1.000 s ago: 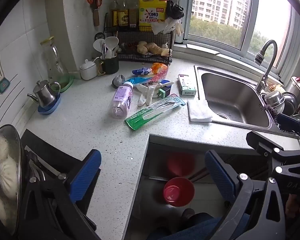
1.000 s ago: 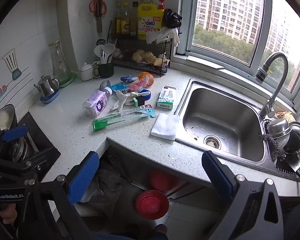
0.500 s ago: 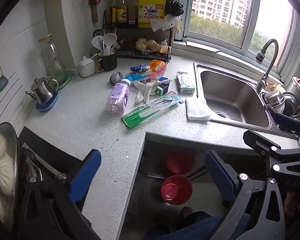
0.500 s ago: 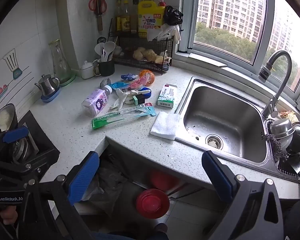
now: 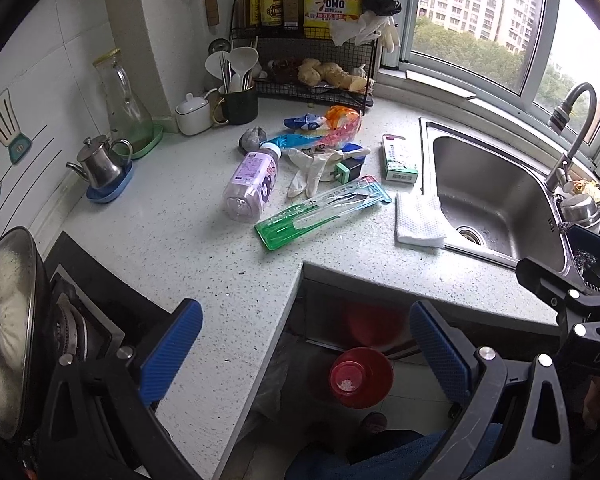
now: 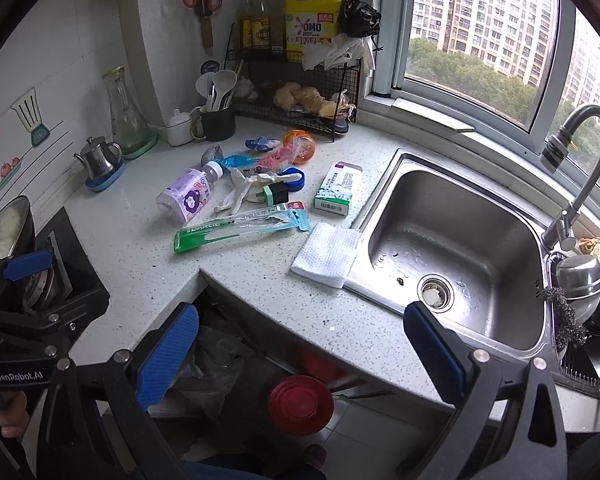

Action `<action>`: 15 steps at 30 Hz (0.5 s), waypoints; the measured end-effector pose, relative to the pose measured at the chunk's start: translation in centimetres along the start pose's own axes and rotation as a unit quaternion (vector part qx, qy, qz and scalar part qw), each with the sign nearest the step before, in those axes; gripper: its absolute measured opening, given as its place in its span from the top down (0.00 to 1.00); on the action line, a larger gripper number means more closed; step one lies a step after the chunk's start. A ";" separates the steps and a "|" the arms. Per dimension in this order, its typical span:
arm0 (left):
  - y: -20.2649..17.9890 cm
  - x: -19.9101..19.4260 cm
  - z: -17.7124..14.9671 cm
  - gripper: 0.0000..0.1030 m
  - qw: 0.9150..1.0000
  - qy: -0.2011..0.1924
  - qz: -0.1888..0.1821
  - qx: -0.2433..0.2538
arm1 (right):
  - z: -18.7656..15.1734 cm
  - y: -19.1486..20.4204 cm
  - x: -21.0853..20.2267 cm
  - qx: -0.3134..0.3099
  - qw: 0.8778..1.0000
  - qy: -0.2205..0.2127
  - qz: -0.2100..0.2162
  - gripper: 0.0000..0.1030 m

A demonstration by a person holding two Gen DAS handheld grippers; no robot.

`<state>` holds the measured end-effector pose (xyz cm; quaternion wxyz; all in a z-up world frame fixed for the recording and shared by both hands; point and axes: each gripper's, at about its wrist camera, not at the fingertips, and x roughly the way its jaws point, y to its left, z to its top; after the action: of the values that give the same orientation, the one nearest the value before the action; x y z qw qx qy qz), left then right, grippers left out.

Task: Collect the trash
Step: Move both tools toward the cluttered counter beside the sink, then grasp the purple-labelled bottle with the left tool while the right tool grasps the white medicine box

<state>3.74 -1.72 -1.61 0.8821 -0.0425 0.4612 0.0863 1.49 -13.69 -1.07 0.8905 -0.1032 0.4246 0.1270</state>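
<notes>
A pale speckled surface [image 6: 132,248] wraps around a corner, with a stainless steel sink [image 6: 456,248] set into it on the right and a black stove top [image 5: 100,296] at the left edge. A lidded steel pan [image 5: 4,320] sits on the stove. At the back, a black wire rack [image 6: 300,92] holds a yellow OMO detergent jug [image 6: 310,32] and dark bottles.

The trash lies in a loose cluster on the surface between the rack and the sink. A green and clear toothbrush pack [image 6: 240,226] lies nearest the front edge. Just behind it rests a purple-labelled plastic bottle [image 6: 190,196] on its side, and a white glove [image 6: 240,190] is beside that. A green and white carton [image 6: 338,188] lies near the sink's left rim. A folded white cloth [image 6: 326,256] overlaps the sink's front corner. Colourful wrappers [image 6: 276,152] sit behind the glove, next to a small dark green-faced box [image 6: 276,194].

Below the surface's edge, a red bowl [image 6: 300,398] rests on the floor.

The left tongs [image 5: 306,350] hang spread wide above the surface's corner, gripping nothing. The right tongs [image 6: 300,350] are likewise spread wide and empty, near the front edge by the sink.
</notes>
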 end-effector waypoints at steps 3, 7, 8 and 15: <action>-0.7 0.4 0.8 0.00 1.000 0.001 0.012 -0.004 | 0.7 -1.6 0.6 -0.003 1.000 -0.002 0.006 0.00; -1.2 1.1 2.2 0.00 0.999 0.007 0.046 -0.001 | 2.1 -3.7 1.9 -0.005 1.000 0.009 0.018 0.00; -1.1 1.4 2.6 0.00 0.999 0.011 0.049 -0.004 | 2.5 -4.1 2.3 -0.009 1.000 0.009 0.016 0.00; 1.1 5.3 6.6 0.00 0.998 0.025 0.048 -0.022 | 6.0 -6.3 6.9 -0.001 0.999 0.034 0.021 0.00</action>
<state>11.78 0.96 -2.16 0.8638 -0.0424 0.4828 0.1374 11.98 -16.91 -2.29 0.8722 -0.0998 0.4570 0.1428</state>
